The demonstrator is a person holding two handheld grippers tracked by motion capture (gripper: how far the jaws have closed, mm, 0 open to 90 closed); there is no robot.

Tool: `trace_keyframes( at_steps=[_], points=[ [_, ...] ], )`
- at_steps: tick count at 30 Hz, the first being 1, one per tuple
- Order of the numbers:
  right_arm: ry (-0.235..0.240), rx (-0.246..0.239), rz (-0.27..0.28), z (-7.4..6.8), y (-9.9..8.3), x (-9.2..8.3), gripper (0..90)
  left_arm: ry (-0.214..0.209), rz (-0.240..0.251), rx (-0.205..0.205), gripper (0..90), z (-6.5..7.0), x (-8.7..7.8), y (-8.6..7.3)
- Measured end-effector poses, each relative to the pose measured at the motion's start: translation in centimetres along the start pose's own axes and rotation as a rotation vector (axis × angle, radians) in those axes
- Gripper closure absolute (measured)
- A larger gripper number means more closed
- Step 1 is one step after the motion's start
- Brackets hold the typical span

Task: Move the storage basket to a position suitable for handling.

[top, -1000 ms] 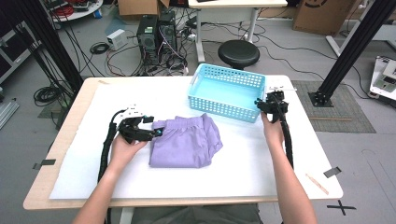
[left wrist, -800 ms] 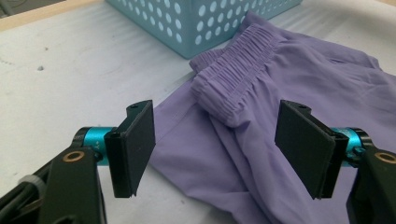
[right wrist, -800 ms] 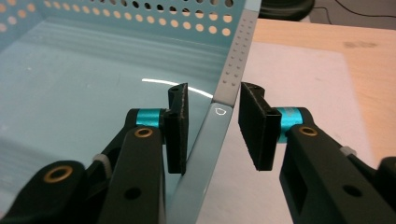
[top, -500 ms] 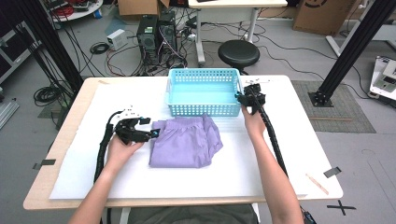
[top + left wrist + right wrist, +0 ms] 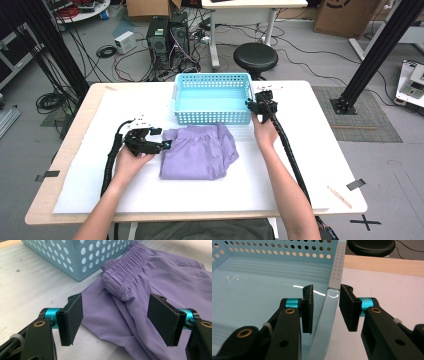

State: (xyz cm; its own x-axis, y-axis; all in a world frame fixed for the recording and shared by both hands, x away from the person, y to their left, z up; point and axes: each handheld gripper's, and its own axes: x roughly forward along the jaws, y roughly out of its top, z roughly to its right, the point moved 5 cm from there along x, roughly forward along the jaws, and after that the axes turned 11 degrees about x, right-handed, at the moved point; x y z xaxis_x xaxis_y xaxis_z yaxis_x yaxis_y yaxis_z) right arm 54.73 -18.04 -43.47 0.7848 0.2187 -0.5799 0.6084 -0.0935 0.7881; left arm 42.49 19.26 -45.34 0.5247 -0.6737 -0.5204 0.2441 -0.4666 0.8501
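Note:
A light blue perforated basket (image 5: 212, 117) stands at the back middle of the white mat, with nothing in it. My right gripper (image 5: 252, 104) straddles its right wall (image 5: 334, 270); the jaws have just been opening a little, and in the right gripper view (image 5: 327, 308) a gap shows beside the inner pad. A folded purple garment (image 5: 200, 152) with an elastic waistband (image 5: 125, 280) lies just in front of the basket. My left gripper (image 5: 162, 145) rests at the garment's left edge, its pads wide apart (image 5: 115, 315) over the cloth without touching it.
The white mat (image 5: 300, 165) covers a wooden table (image 5: 65, 150). A wooden stick (image 5: 339, 196) and black tape (image 5: 355, 184) lie near the right front corner. A black stool (image 5: 255, 57), computer towers (image 5: 167, 37) and cables stand on the floor behind.
My right gripper has slid left along the back of the mat, and the basket has moved left with it, ending behind the garment. The left hand stayed still.

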Motion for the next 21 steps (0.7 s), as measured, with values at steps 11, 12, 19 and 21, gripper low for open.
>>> trace_keyframes(
  at_steps=[11,12,19,21],
  points=[
    [-0.046,-0.048,0.167,-0.5,1.2,-2.6,43.8,0.017,0.013,-0.002,28.8,0.0,-0.3,0.0],
    [-0.049,-0.055,0.187,-0.4,1.2,-3.2,42.7,0.017,0.017,-0.004,28.8,0.0,-0.4,0.0],
    [-0.004,-0.086,0.271,0.3,0.3,-7.8,37.3,0.032,0.025,0.002,28.8,0.7,-0.7,0.1],
    [0.005,-0.102,0.28,0.4,-0.3,-8.8,36.4,0.044,0.03,0.012,28.8,0.9,-0.9,0.2]
  ],
)
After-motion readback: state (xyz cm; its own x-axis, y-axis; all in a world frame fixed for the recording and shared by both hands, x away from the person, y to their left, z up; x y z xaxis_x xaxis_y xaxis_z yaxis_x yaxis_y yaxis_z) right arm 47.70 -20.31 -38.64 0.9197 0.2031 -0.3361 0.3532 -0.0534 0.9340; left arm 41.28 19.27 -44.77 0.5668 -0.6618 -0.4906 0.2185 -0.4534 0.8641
